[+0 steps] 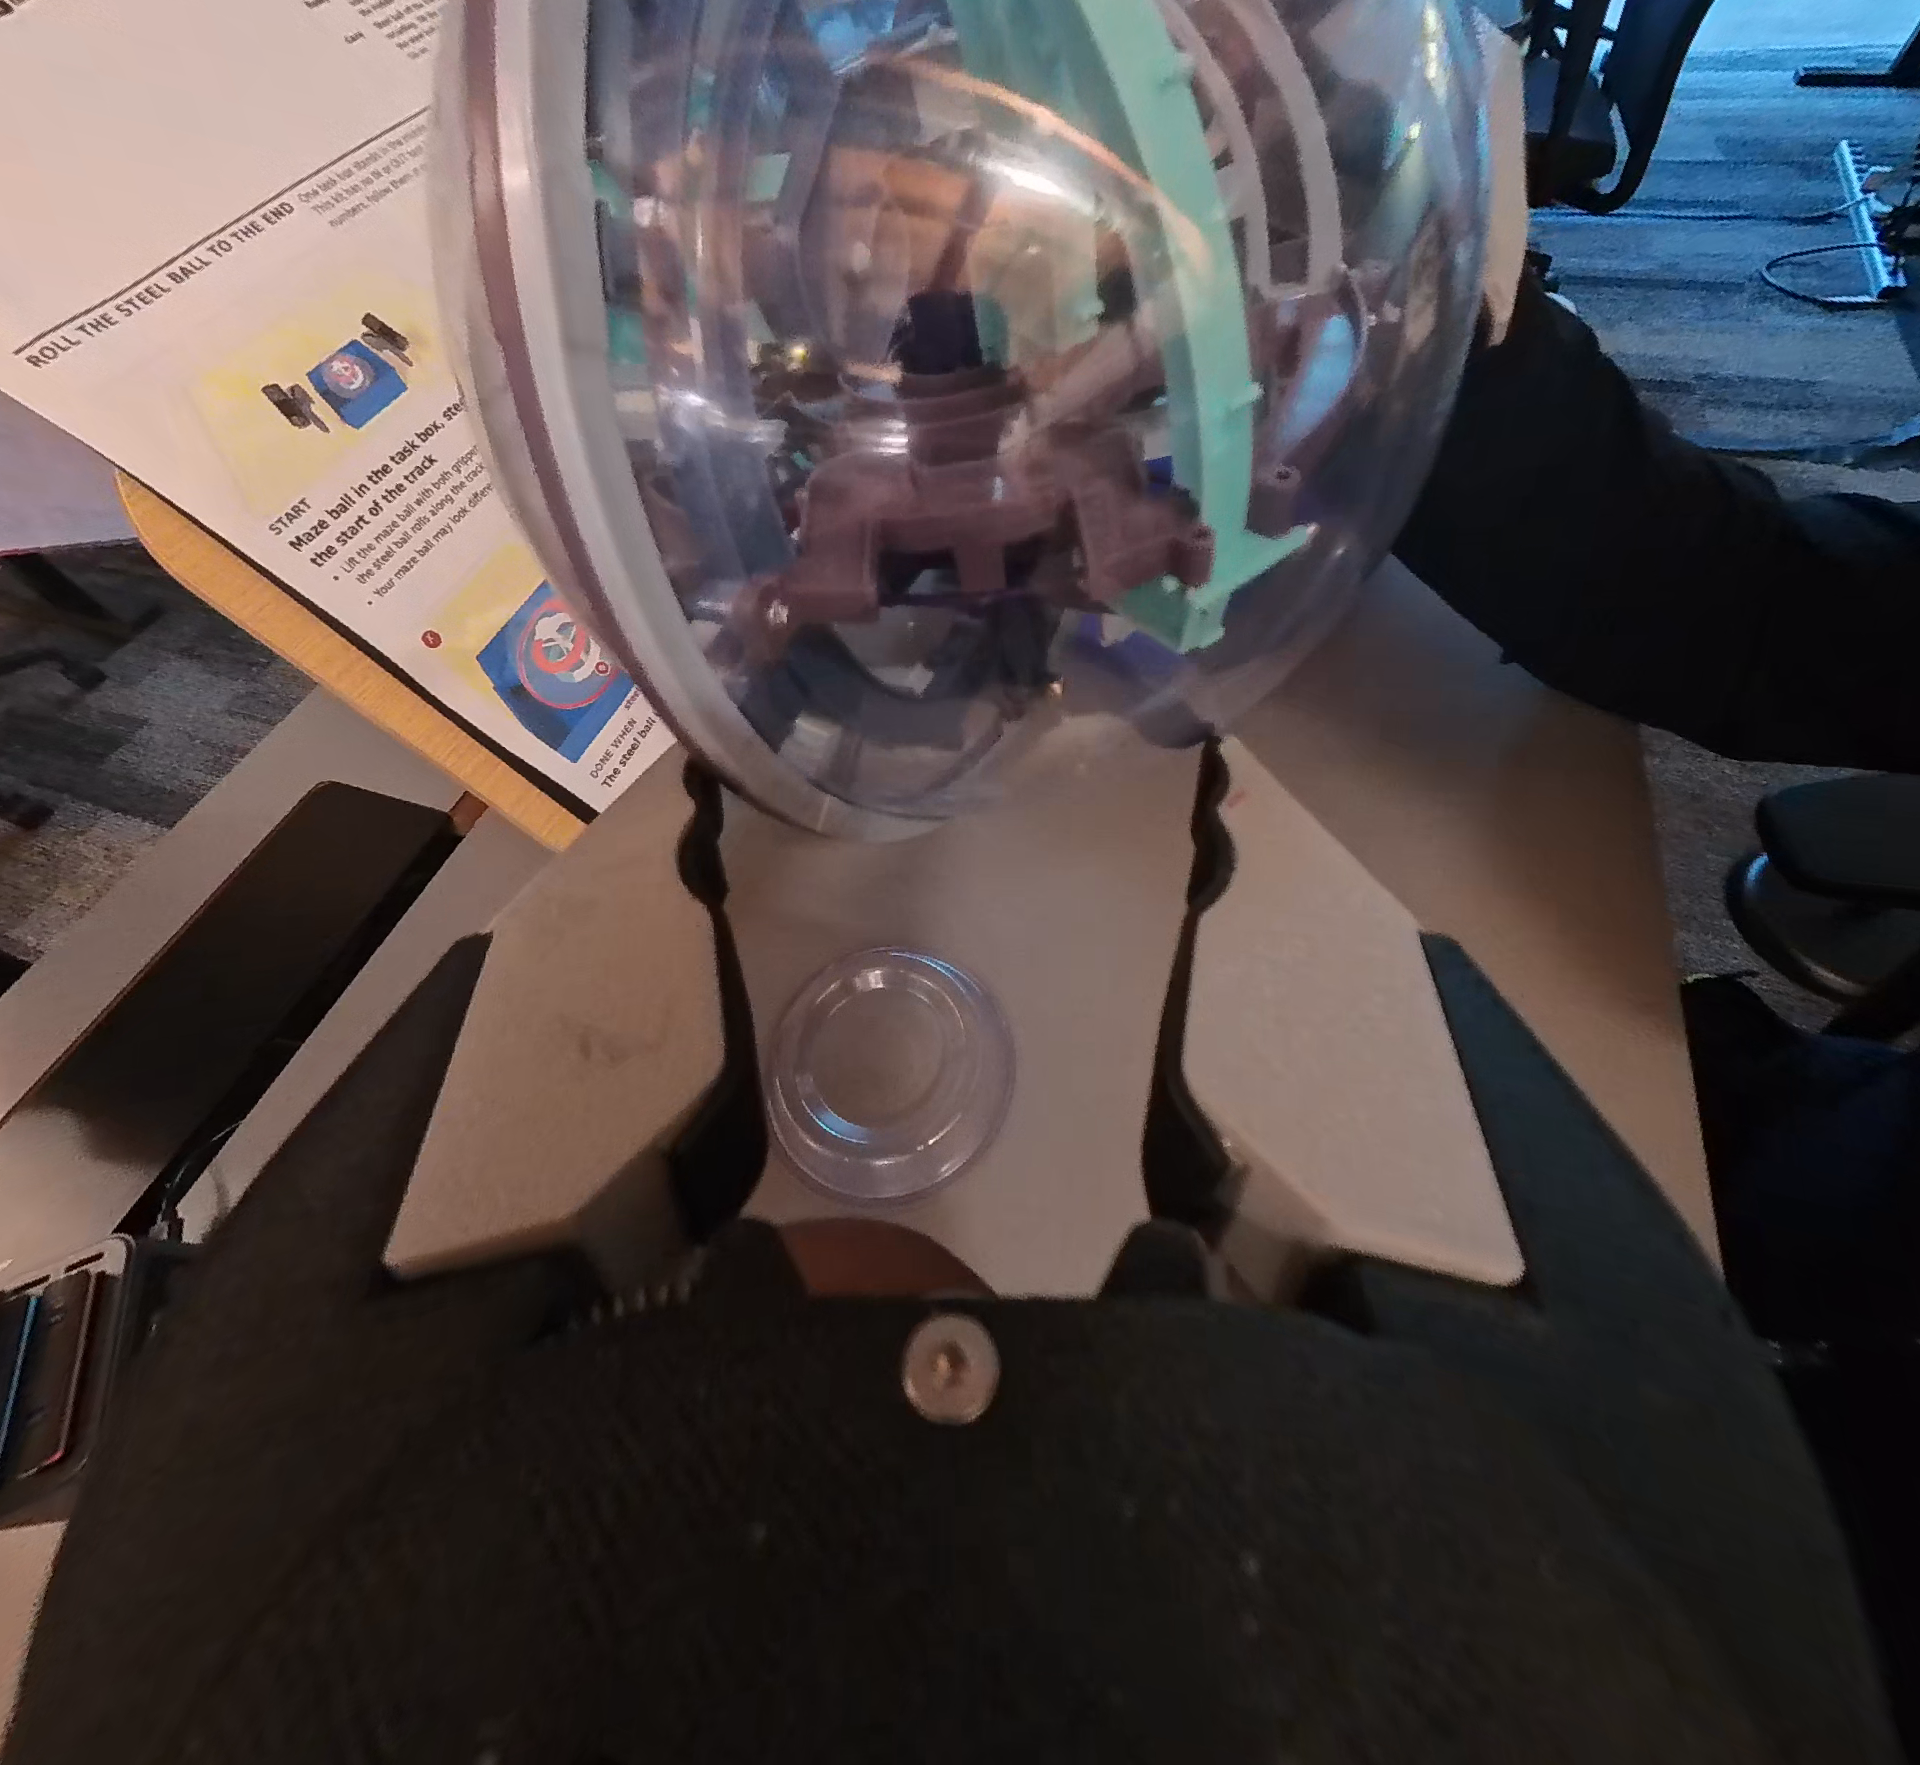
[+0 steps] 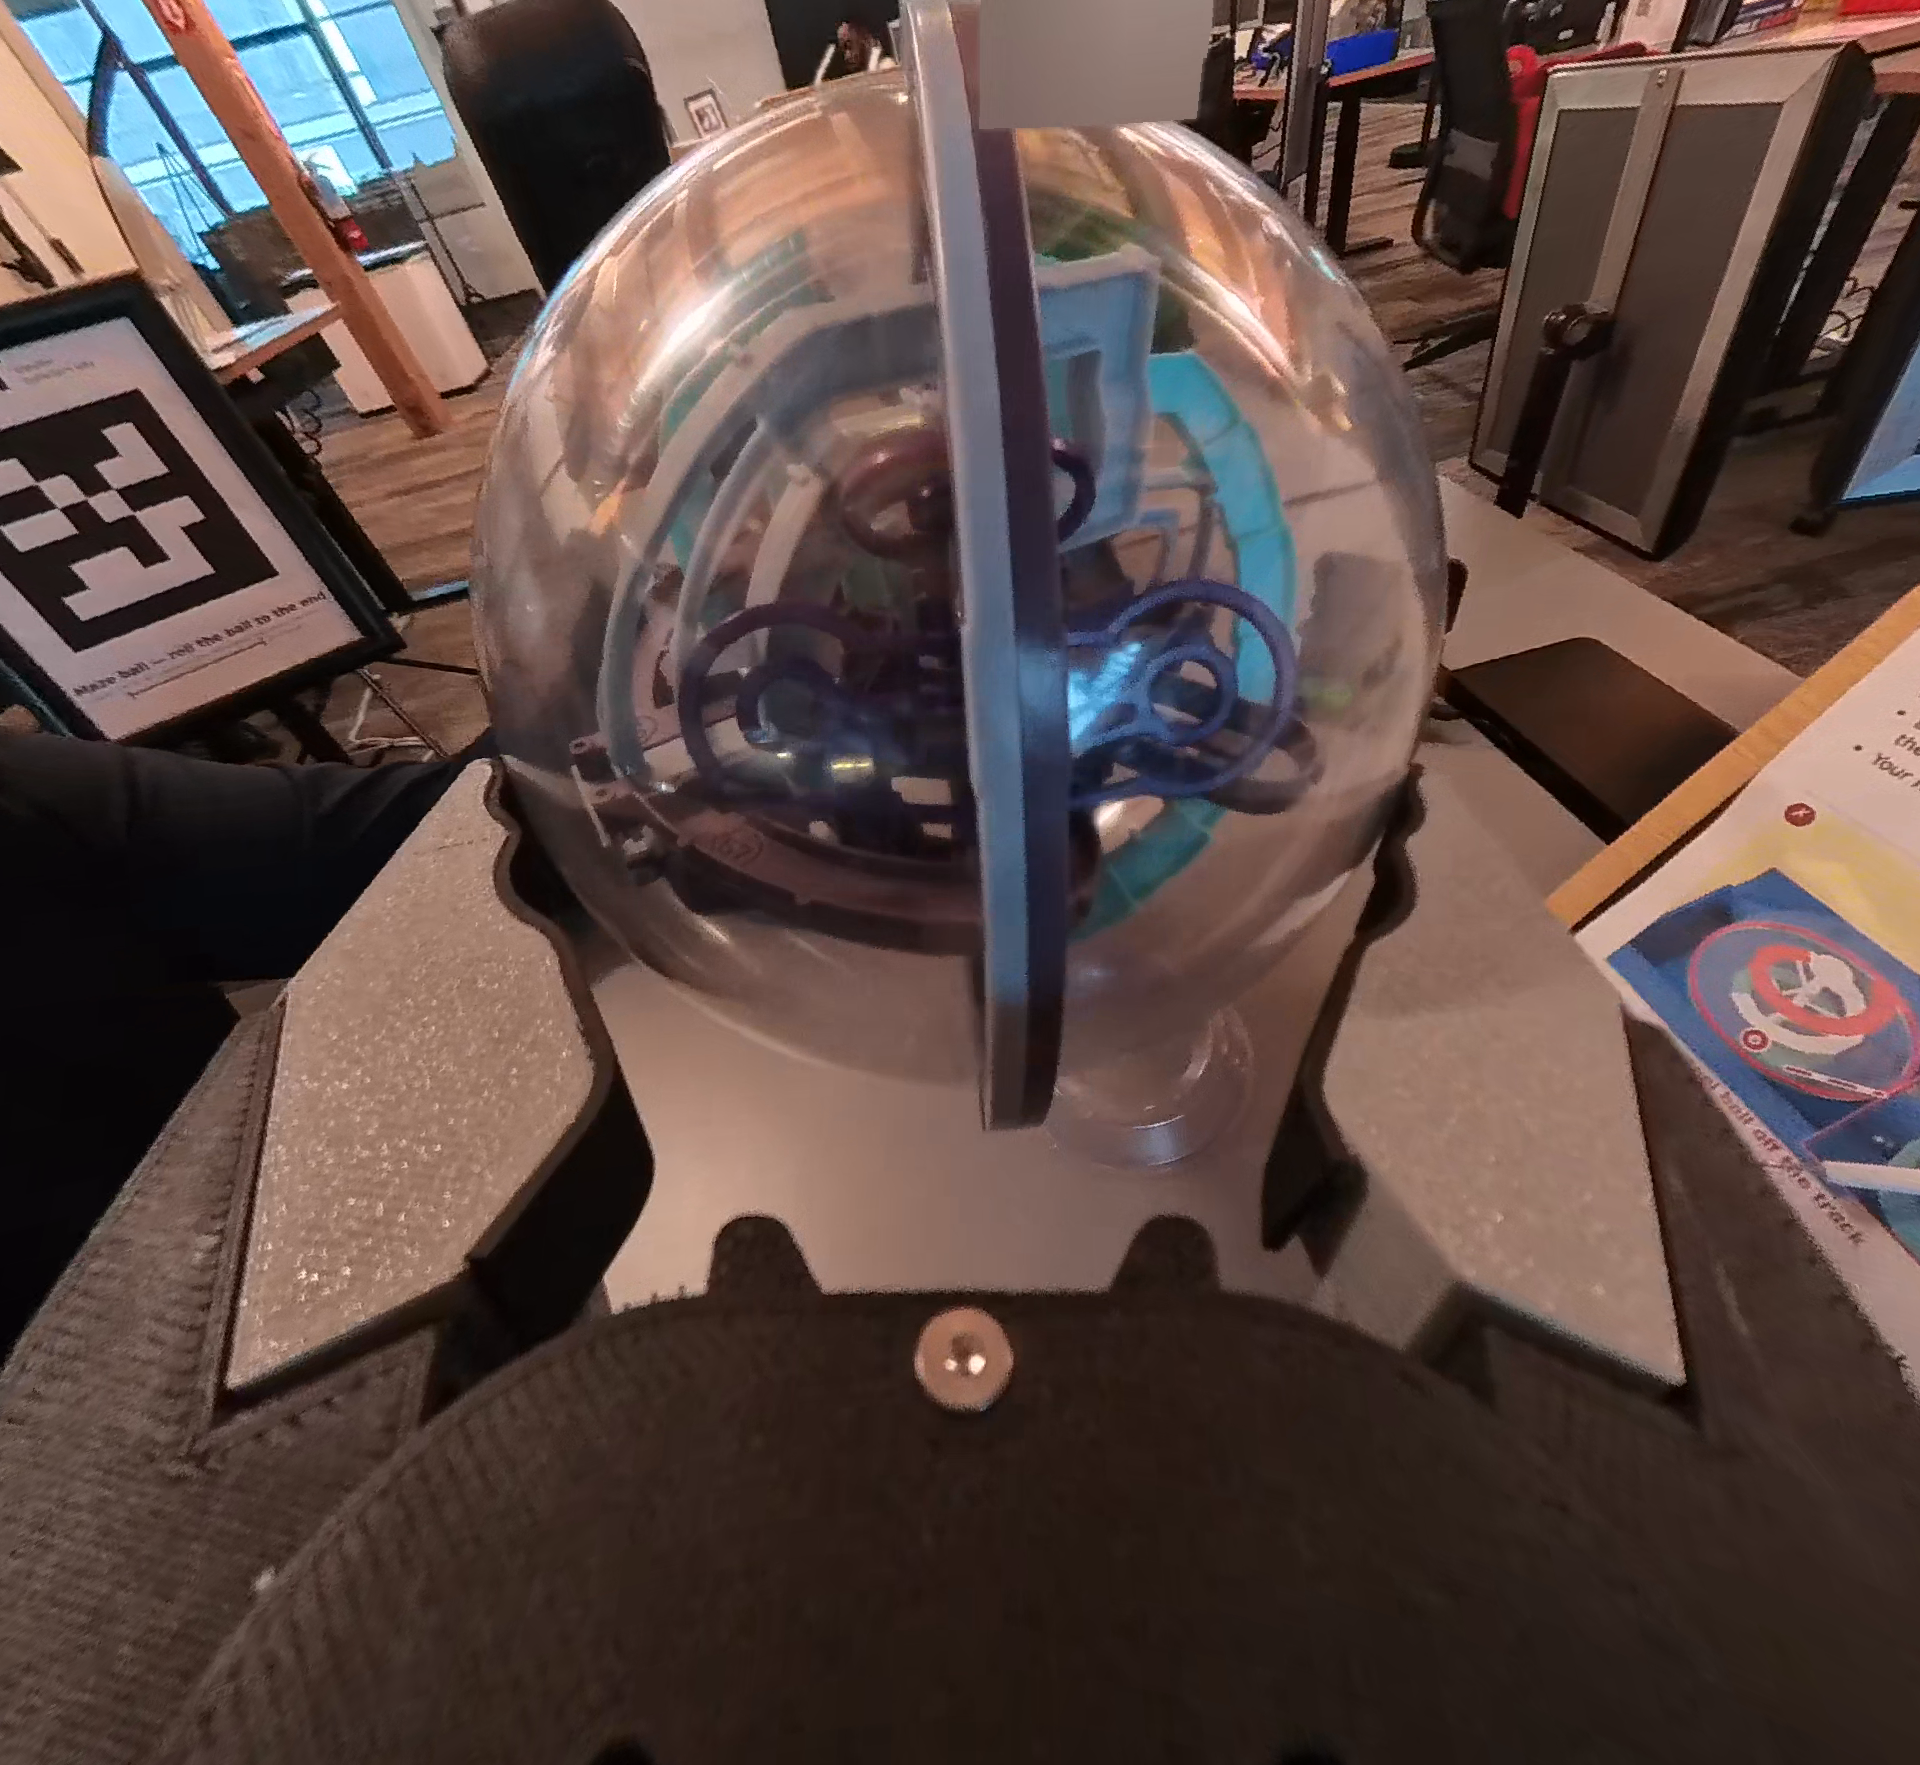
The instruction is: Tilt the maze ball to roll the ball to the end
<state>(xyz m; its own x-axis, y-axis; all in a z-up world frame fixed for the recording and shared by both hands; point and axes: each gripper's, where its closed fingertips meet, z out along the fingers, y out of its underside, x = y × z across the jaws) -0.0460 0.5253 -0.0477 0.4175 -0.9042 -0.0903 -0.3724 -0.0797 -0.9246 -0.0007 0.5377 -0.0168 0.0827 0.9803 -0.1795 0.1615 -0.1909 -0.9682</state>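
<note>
Left wrist view: the left gripper (image 1: 951, 765) fills the lower half of the frame, its two black fingers (image 1: 717, 946) spread wide and running up to the lower rim of the maze ball (image 1: 966, 313). Their tips meet the bottom of the clear sphere on either side, so the jaws are pressed against it rather than closed around it. The ball occupies the upper centre, held clear of the grey table (image 1: 1351, 884), with its grey seam ring (image 1: 540, 468) tilted along the left side and a mint-green track (image 1: 1132, 188) curving down the right. Brown-purple maze parts sit low inside; the small steel ball cannot be made out. Directly below, between the fingers, a clear round stand (image 1: 891, 1076) rests on the table. A printed instruction sheet (image 1: 208, 157) lies at upper left, and a dark sleeve (image 1: 1662, 552) reaches in from the right edge to the ball's side.

Right wrist view: the right gripper (image 2: 961, 785) also stands wide, its fingers (image 2: 530, 842) cupping the sphere (image 2: 727, 489) at left and right of centre frame. The seam ring (image 2: 997, 624) here runs nearly upright through the middle, with blue loops (image 2: 1174, 676) and a turquoise track (image 2: 1247, 510) to its right. The stand (image 2: 1164, 1123) shows beneath, a framed black-and-white marker board (image 2: 135, 510) at left, and the sheet (image 2: 1787, 936) at right.
</note>
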